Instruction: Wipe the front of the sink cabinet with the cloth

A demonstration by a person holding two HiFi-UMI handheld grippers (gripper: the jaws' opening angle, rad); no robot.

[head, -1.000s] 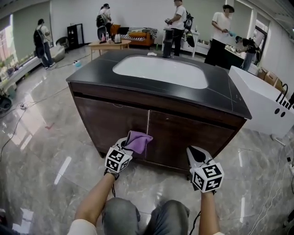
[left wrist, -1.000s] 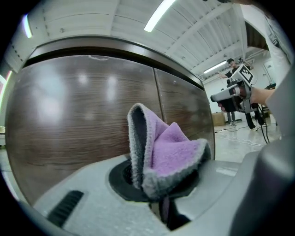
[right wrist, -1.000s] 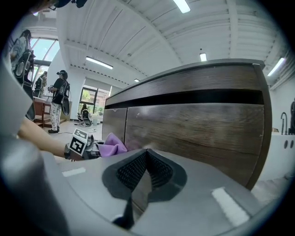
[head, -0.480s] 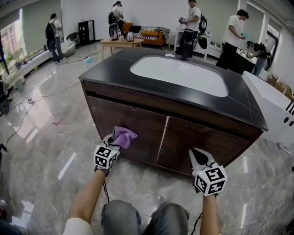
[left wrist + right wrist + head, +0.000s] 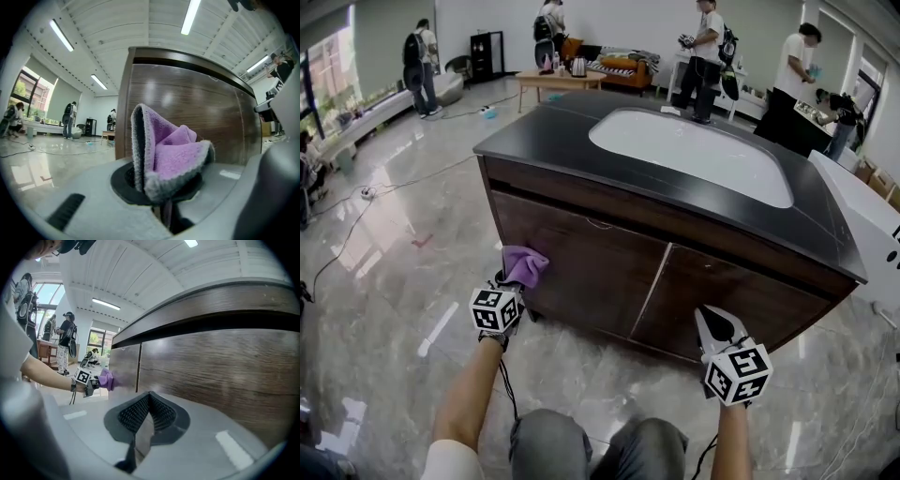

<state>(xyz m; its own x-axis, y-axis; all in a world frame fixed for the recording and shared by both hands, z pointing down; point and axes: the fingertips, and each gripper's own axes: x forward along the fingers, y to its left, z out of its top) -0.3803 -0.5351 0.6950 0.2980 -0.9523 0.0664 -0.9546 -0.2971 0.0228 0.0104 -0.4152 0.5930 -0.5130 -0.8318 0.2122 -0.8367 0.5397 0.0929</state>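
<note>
My left gripper (image 5: 513, 280) is clamped on the purple cloth (image 5: 525, 264) at the cabinet front (image 5: 600, 255), and my right gripper (image 5: 709, 321) is closed on nothing.

Bright, even white light fills the room. Ceiling strip lights (image 5: 190, 16) glow high above the left fingers (image 5: 123, 180). Windows (image 5: 323, 70) far to their left throw pale glare streaks across the glossy floor (image 5: 389, 234). The cabinet front (image 5: 187, 108) just beyond the cloth (image 5: 176, 157) carries a soft sheen. Both gripper views bulge and blacken at the corners, and the foreground nearest the right fingers (image 5: 133, 413) is soft-focus.
</note>
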